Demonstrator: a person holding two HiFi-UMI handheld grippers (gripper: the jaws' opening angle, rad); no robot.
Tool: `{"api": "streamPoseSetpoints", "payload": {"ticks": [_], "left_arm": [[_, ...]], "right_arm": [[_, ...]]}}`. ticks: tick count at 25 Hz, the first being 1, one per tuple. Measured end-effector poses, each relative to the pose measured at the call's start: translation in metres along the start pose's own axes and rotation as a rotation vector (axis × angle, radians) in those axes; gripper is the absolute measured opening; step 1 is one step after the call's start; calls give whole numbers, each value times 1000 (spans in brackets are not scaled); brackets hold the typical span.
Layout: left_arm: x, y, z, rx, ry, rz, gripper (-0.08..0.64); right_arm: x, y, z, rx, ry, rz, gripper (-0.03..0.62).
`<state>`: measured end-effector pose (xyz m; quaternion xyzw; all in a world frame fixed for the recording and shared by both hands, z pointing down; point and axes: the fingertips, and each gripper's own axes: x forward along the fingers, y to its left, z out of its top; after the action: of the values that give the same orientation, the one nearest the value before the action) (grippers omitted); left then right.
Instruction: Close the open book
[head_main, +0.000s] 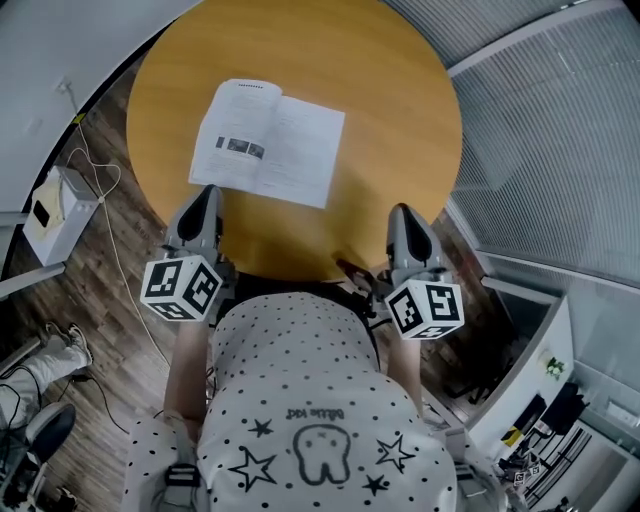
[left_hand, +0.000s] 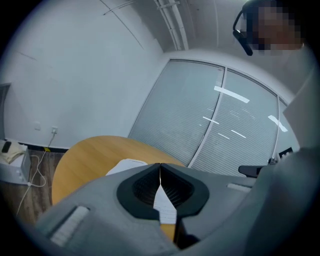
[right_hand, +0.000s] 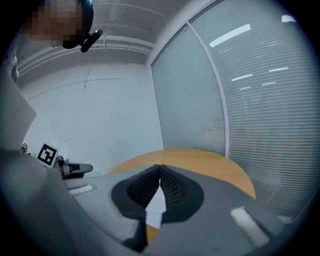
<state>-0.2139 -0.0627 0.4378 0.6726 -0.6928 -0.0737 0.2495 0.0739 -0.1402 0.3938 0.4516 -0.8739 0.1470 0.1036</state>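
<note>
The open book (head_main: 268, 141) is lying flat and face up on the round wooden surface (head_main: 400, 120), slightly skewed, with its spine running away from the person and both halves spread. Both tools are waiting at the near rim. The left gripper (head_main: 207, 192) is hovering just short of the book's near left corner, and the right gripper (head_main: 402, 211) is sitting well apart from the book to the right. Each gripper is clenched with nothing between its jaws, and the pages are only showing beyond the tips. So the closing step is not yet begun; this is looking like the approach. The next move is probably calling for the left gripper to slip under the outer edge of the left half, or to pinch it, and then swing that half over the spine onto the right half. The pages are carrying lines of print and a dark picture, all too small to read. The person's spotted shirt is showing stars, a tooth drawing and a short word, possibly "kid".
</note>
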Motion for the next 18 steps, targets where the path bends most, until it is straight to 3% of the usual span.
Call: {"api": "streamPoseSetpoints", "payload": {"ticks": [3,5,10,18], "left_arm": [[2,13,-14,-140,9,5,18],[6,21,-25,-232,19,-10,108],[16,42,-64,-431,80,-12,146],[36,62,-119,-671,194,-9,209]], "right_arm": [[-5,2,-1,-9,8,-8,5],[-7,3,-2,-18,16,-16,5],[-10,9,-9,-32,47,-18,5],[-11,18,-12,-30,61,-27,5]]}}
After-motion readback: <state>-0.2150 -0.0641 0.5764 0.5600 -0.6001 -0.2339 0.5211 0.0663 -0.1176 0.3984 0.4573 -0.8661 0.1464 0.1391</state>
